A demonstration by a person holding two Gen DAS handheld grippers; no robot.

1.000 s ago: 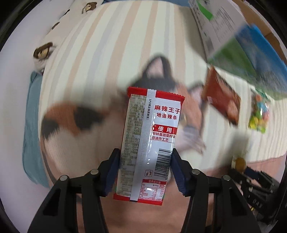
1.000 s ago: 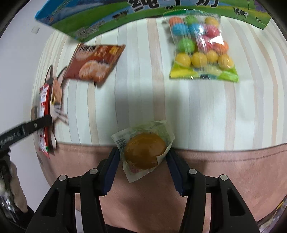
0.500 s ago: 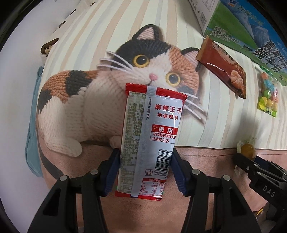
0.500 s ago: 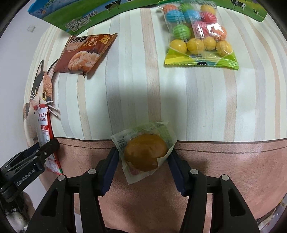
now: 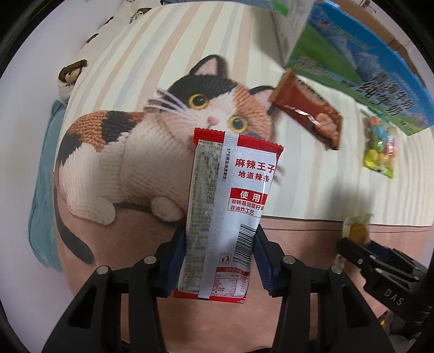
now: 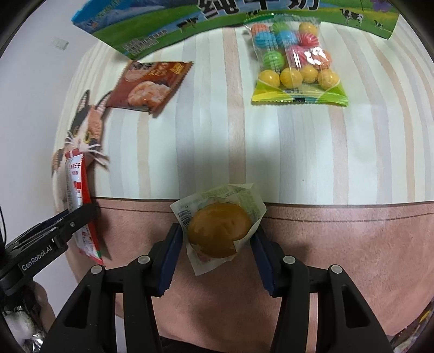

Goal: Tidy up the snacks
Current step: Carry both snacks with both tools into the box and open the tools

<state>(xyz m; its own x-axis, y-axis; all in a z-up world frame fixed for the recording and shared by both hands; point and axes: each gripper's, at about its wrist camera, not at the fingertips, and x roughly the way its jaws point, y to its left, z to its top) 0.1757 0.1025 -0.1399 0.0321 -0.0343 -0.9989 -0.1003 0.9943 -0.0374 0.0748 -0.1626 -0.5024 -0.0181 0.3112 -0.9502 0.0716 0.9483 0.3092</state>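
My left gripper (image 5: 218, 258) is shut on a red-and-white spicy strip packet (image 5: 227, 206), held upright above the cat-print cloth (image 5: 135, 141). It also shows at the left of the right wrist view (image 6: 78, 206). My right gripper (image 6: 215, 247) is shut on a small clear wrapper with a round brown bun (image 6: 218, 230), above the pink band of the cloth. A brown snack packet (image 6: 149, 84) and a bag of colourful candy balls (image 6: 295, 62) lie on the striped cloth farther ahead.
A large blue-and-green milk carton box (image 6: 217, 19) stands along the far edge of the cloth; it also shows in the left wrist view (image 5: 352, 62). A white wall (image 6: 32, 81) is on the left. A teal cloth (image 5: 43, 190) hangs at the left edge.
My left gripper has swung with its packet across the cat picture and drawn closer to my right gripper. My right gripper has kept its hold and barely shifted.
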